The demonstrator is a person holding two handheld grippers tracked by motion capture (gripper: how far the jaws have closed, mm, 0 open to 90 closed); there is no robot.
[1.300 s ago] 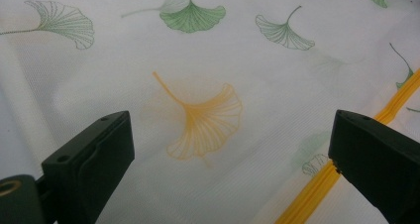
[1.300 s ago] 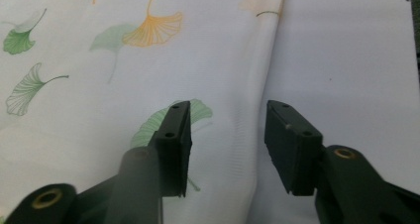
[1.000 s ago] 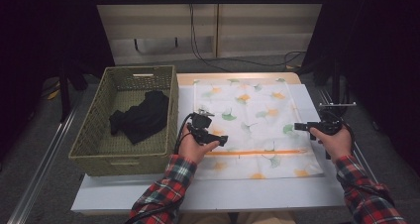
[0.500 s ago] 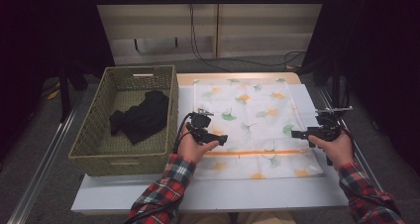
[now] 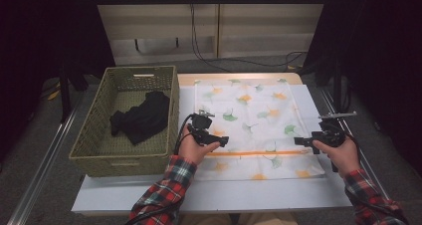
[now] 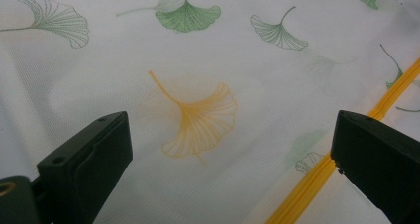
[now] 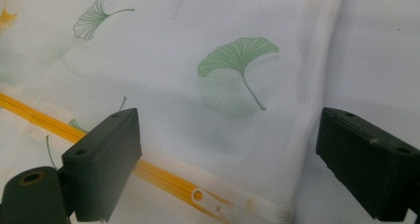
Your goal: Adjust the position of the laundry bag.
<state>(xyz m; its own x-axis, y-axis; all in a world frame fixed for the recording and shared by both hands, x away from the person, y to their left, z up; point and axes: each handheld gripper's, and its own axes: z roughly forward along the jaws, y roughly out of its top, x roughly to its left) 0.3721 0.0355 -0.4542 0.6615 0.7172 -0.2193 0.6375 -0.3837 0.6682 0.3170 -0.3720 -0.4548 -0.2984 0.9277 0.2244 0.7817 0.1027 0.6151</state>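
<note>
R gripper (image 7: 225,174) jaws just opened wide, nothing between; white zip pull (image 7: 204,196) of leaf-print white mesh bag (image 5: 249,120) just ahead, prob. left there for access. L gripper (image 6: 225,159) wide too, empty, over bag.

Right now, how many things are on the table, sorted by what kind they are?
Woven basket: 1
Black cloth lying in the basket: 1
White mesh bag with leaf prints and a yellow zipper: 1
Hand-held grippers, left gripper and right gripper, both open and empty: 2
Total: 5
</note>
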